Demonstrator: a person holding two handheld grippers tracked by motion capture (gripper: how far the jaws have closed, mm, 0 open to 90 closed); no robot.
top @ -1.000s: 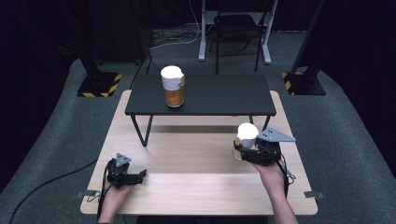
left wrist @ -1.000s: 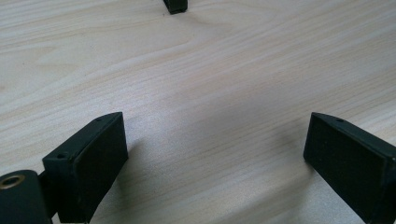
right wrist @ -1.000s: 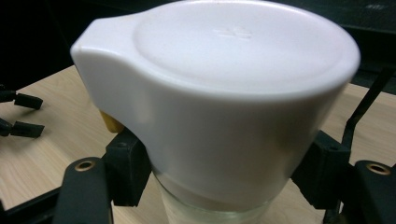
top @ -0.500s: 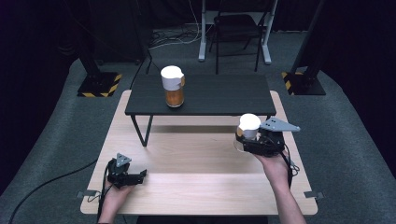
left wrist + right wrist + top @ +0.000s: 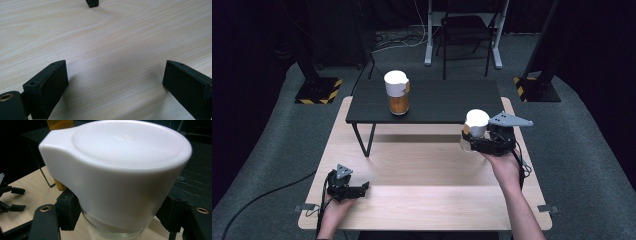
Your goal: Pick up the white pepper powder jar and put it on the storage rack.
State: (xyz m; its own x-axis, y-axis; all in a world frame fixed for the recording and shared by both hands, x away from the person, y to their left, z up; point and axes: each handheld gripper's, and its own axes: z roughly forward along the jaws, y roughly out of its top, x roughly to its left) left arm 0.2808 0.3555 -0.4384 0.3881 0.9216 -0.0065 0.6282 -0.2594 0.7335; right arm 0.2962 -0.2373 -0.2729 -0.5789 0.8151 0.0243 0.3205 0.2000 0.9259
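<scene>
Right tool (image 5: 472,143) clamped on white-lidded glass jar (image 5: 476,126), lifted clear of desk (image 5: 427,175). Matching orange-filled jar (image 5: 397,92) ahead on black shelf (image 5: 437,100). Left tool (image 5: 362,187) open, empty. Placement remained, probably.

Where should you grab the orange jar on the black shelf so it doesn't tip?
Probably grip the jar on its clear orange body just under the white lid, coming level from the front. It stands upright near the shelf front edge, and the lid is wider with a spout.
</scene>
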